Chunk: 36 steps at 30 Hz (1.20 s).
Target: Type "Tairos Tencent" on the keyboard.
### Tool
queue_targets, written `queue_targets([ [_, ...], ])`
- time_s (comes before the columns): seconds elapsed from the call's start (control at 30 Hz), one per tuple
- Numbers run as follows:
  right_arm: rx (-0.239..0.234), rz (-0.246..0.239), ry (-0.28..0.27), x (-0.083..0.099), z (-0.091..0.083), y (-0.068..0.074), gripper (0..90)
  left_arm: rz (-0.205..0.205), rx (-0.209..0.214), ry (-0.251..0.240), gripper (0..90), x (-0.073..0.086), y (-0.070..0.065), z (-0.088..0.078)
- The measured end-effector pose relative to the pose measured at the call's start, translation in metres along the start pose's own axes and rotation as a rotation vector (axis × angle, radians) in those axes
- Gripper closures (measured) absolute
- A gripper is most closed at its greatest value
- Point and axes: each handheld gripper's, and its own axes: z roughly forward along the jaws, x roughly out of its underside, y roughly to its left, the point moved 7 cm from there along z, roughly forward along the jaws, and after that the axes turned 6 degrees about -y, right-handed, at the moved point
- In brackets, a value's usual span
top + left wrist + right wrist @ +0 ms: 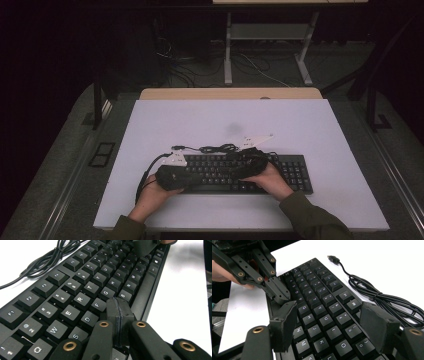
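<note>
Keyboard [250, 172]: one, black, white legends, under both grippers.
L gripper [119, 312] jaws clenched, empty, tips over F/G keys; R gripper [329, 325] jaws spread, gripping nothing; one coiled cable [372, 295] beyond.

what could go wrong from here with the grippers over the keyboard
1. The left gripper, jaws shut, sits over the keys near F and G on the keyboard; its broad tip could press two keys at once.
2. The right gripper hangs open across several keys, so either pad could catch a neighbouring key.
3. The coiled cable lies loose beside the keyboard and might snag.
</note>
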Motion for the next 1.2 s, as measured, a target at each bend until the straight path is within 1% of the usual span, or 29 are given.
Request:
queue_targets([
  [0.23,0.0,-0.002,0.0,0.0,0.0,0.0,29.8,0.0,-0.005,-0.008,89.1,-0.002,0.0,-0.002],
  [0.37,0.0,0.0,-0.001,0.0,0.0,0.0,29.8,0.004,-0.014,-0.016,89.2,-0.005,0.001,-0.003],
  [0.4,0.002,0.001,-0.001,0.0,0.0,0.0,29.8,0.0,-0.016,-0.02,89.2,-0.005,0.001,-0.004],
  [0.5,0.002,-0.001,-0.001,0.0,0.0,0.0,29.8,0.008,-0.022,-0.014,89.2,-0.006,0.002,-0.005],
  [0.63,0.002,0.001,-0.002,0.0,0.0,0.0,29.8,0.006,-0.028,-0.024,89.3,-0.009,0.003,-0.006],
  [0.73,0.001,0.003,0.0,0.0,0.001,0.0,29.5,-0.003,-0.033,-0.027,89.3,-0.01,0.005,-0.007],
  [0.8,0.004,0.003,0.001,0.0,0.001,0.0,29.1,0.005,-0.037,-0.027,89.3,-0.01,0.007,-0.008],
  [0.87,0.006,0.005,0.0,0.0,0.001,0.0,29.0,0.003,-0.044,-0.033,89.3,-0.012,0.008,-0.008],
  [0.9,0.006,0.005,0.0,0.0,0.001,0.0,29.0,0.009,-0.047,-0.033,89.3,-0.012,0.009,-0.009],
  [1.2,0.008,0.003,-0.001,0.0,0.002,0.0,28.6,-0.014,-0.084,-0.061,89.3,-0.015,0.022,-0.014],
])
